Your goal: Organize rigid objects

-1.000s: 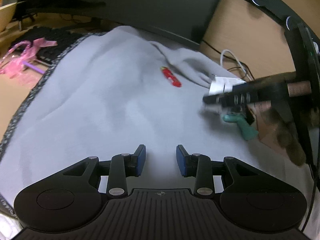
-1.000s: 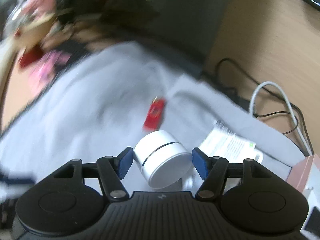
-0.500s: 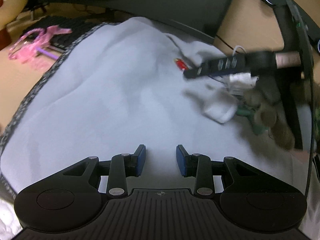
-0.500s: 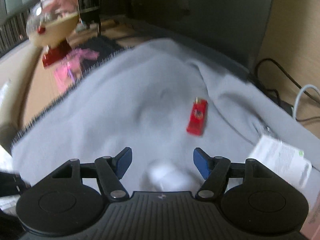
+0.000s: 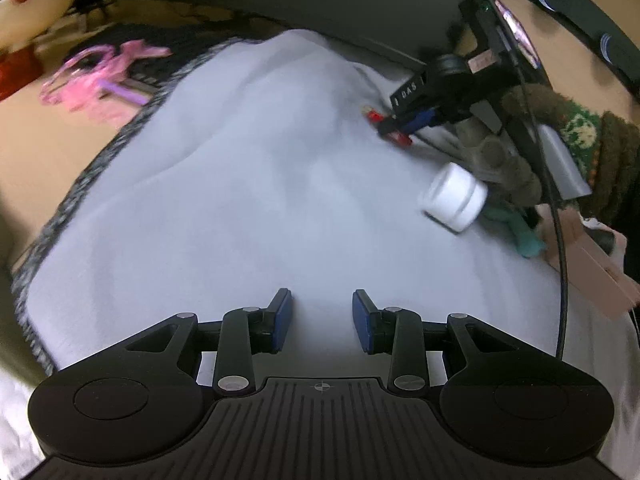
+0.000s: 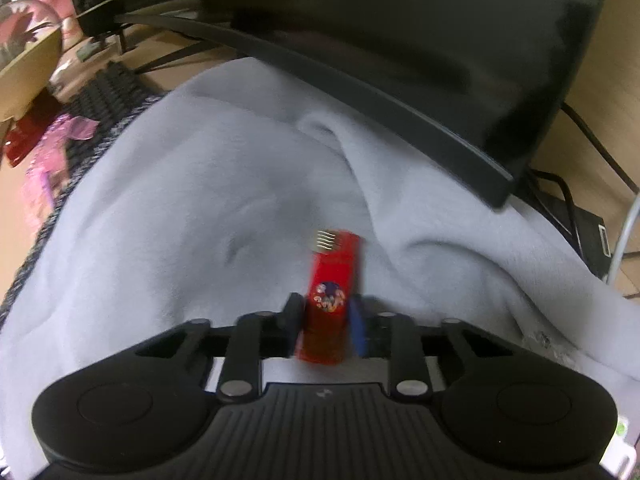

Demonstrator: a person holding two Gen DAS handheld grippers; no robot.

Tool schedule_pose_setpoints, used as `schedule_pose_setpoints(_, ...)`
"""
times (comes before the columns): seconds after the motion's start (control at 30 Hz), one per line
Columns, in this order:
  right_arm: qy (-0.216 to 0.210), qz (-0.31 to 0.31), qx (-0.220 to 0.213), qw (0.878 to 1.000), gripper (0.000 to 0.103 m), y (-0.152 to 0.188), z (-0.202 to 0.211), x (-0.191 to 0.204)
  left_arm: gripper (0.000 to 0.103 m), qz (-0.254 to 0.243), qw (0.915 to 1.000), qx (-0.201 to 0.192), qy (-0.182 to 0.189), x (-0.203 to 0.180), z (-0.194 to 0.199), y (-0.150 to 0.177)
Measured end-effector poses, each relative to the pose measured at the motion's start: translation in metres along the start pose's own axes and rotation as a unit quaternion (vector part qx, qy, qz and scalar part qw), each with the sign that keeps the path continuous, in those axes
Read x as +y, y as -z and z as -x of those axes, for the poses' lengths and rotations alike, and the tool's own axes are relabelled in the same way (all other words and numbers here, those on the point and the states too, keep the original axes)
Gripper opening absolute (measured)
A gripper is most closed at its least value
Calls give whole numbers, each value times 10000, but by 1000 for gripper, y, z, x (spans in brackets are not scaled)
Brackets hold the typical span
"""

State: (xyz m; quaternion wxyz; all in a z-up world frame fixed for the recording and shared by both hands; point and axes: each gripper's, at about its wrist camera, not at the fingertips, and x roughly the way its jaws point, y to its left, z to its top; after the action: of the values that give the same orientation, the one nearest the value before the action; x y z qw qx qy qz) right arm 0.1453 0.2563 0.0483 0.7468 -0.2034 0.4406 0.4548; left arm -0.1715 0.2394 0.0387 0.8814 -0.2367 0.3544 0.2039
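Two closing jaws around red lighter

Both the left gripper and the right gripper have matte black ribbed housings, round side discs, silver pivot screws and blue pads. A thin black cable trails from the right one. The person wears a brown glove and a green-patterned knit sleeve.

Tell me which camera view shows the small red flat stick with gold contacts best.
The right wrist view: the small red flat stick with gold contacts fills the centre, lying on the grey fleece blanket between the closing right tongs. In the left wrist view it is a tiny red spot, mostly hidden behind those tongs.
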Motion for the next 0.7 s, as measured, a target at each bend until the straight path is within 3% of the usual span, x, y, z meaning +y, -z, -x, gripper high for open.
schedule_pose_setpoints(0.13, 35, 78, -306, 9995, 20, 27, 47, -5, 37, -490, 9981, -137, 346, -25, -4, -16)
schedule_pose_setpoints(0.2, 82, 70, -479, 9988, 10, 48, 80, -9, 37, -735, 9957, -247, 509, -39, -8, -29)
schedule_pose_setpoints(0.37, 294, -79, -607, 9977, 10, 119, 143, -17, 37, -1126, 9906, -454, 629, -70, -25, -56)
schedule_pose_setpoints(0.53, 559, -348, -462, 9968, 10, 190, 154, -23, 37, -1668, 9834, -491, 510, -101, -49, -73)
schedule_pose_setpoints(0.63, 754, -504, -441, 9949, 12, 221, 155, -23, 41, -2183, 9747, -332, 336, -117, -62, -68)
schedule_pose_setpoints(0.7, 797, -668, -458, 9935, 14, 236, 156, -26, 42, -2473, 9673, -484, 283, -119, -63, -66)
